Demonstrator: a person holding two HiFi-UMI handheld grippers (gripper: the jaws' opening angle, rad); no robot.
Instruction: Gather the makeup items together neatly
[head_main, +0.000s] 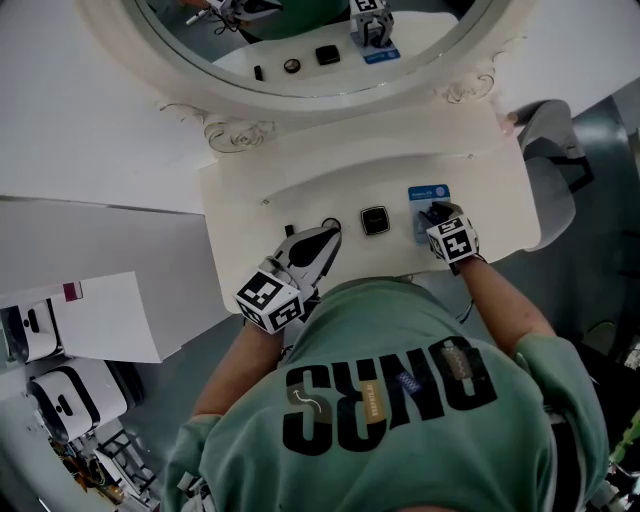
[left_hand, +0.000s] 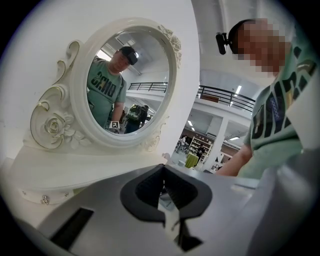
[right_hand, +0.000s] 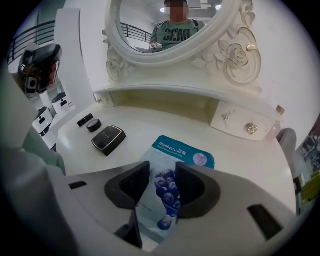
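Four makeup items lie in a row on the white vanity table (head_main: 250, 195): a small black lipstick (head_main: 289, 230), a round black compact (head_main: 331, 226), a square black compact (head_main: 375, 220) and a blue blueberry mask sachet (head_main: 428, 196). My left gripper (head_main: 328, 240) hovers by the round compact; in the left gripper view it (left_hand: 161, 172) looks shut, tips meeting, with nothing held. My right gripper (head_main: 436, 214) is over the sachet (right_hand: 182, 152). Its jaws (right_hand: 162, 172) stand open with the sachet lying flat on the table between them. The square compact (right_hand: 108, 138) lies to their left.
An ornate oval mirror (head_main: 300, 95) rises behind the table, above a raised shelf with a small drawer and its knobs (right_hand: 251, 128). A grey chair (head_main: 555, 150) stands at the right. White boxes (head_main: 70, 320) and equipment sit on the floor at the left.
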